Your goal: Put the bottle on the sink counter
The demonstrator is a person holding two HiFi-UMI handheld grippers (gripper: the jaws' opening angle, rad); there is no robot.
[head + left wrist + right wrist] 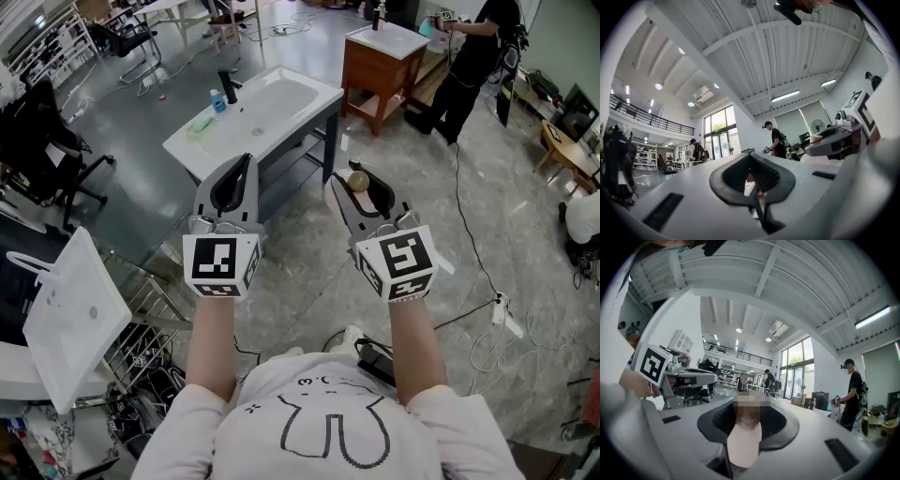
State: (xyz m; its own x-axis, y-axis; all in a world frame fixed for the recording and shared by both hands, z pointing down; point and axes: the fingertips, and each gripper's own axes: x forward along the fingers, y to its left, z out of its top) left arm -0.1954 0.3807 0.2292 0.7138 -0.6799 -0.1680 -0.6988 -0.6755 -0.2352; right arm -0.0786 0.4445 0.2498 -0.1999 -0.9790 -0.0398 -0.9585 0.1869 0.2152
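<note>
1. The sink desk (314,97) stands well ahead of the left tool (239,176) and right tool (352,187); the carrying step is judged in hand.
2. Left tool: clenched, empty.
3. Right tool: grasping the bottle (744,439) between its jaws.
4. Next move: advance the right tool, then lower the bottle onto bare desk beside the basin.

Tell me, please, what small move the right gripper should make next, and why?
Probably carry the right gripper forward and left toward the white sink counter: its jaws are closed on the bottle, which is over the floor, short of the counter. The left gripper is shut and empty.
</note>
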